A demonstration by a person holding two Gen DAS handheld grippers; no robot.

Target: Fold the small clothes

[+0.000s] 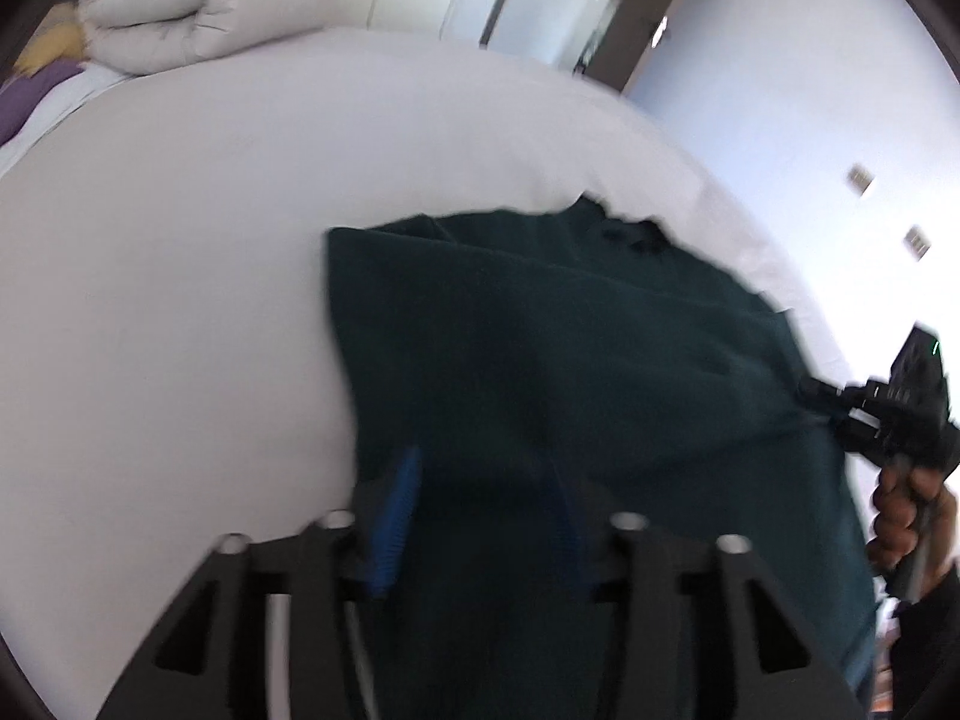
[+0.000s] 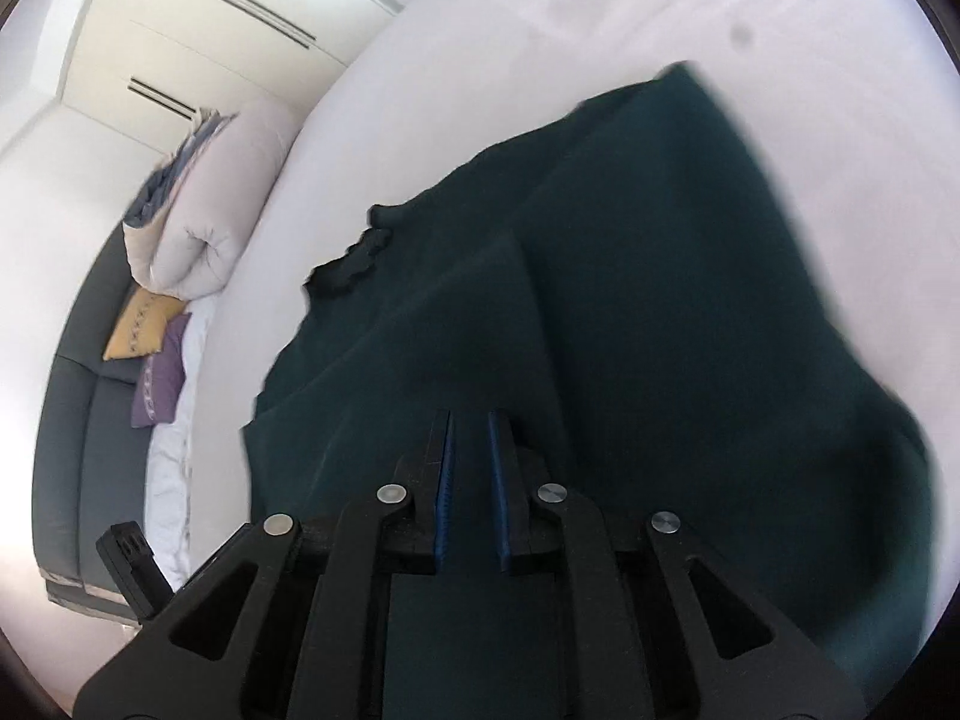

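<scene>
Dark green garment (image 2: 630, 312) lies on the bed (image 1: 180, 270), near edge lifted. Left gripper (image 1: 486, 516) fingers wide w/ cloth draped between; right gripper (image 2: 471, 468) fingers narrow, grip on cloth unclear. Prob mid-fold: next, carry hem toward garment's collar (image 2: 354, 264), evenly.

A home bedroom. A bed (image 1: 210, 228) with a plain white sheet fills most of both views. At its head lies a rolled pale duvet (image 2: 204, 216), with a yellow cushion (image 2: 141, 324) and a purple cushion (image 2: 159, 384) beside it against a grey padded headboard (image 2: 90, 450). Behind stand white wardrobe doors (image 2: 198, 18) with long bar handles. A brown door frame (image 1: 648, 18) and wall sockets (image 1: 861, 180) show on the pale wall.
</scene>
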